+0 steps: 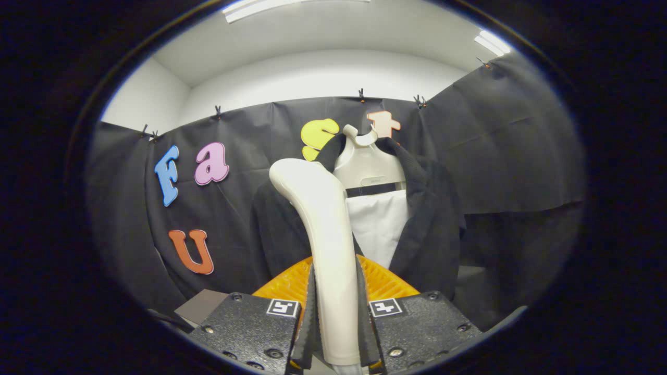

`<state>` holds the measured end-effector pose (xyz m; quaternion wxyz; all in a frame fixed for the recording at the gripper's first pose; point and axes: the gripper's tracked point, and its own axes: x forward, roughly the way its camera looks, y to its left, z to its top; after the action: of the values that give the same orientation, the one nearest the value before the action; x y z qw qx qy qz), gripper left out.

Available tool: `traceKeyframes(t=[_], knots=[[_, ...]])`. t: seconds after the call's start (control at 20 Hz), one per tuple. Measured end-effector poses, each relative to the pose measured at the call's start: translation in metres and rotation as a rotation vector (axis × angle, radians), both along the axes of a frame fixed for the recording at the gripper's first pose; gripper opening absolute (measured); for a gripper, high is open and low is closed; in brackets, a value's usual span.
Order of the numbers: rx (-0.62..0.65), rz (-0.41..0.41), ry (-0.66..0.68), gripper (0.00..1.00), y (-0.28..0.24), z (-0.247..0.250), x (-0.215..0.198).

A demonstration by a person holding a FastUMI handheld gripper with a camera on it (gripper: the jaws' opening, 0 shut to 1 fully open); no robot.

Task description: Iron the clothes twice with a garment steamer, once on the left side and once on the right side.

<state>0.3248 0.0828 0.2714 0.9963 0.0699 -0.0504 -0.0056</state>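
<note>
the gripper (336,333) has both fingers pressed on the steamer handle (325,245), which rises between them and leans a little to the left at its top. beyond the steamer, just to its right, the jacket (432,224) hangs on a hanger (367,164) in front of the booth's cloth wall (510,151). a small box (203,304) sits low to the left of the fingers.

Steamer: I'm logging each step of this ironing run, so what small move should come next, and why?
Probably ease the steamer forward toward the jacket. The gripper is shut on its handle, and its head stands in front of the jacket's left half, apparently short of the cloth.
</note>
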Motion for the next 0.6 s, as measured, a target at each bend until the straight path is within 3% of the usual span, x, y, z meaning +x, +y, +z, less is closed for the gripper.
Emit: traceKeyframes(t=[0.6], knots=[[-0.07,-0.045,0.074,0.36,-0.007,-0.069,0.003]])
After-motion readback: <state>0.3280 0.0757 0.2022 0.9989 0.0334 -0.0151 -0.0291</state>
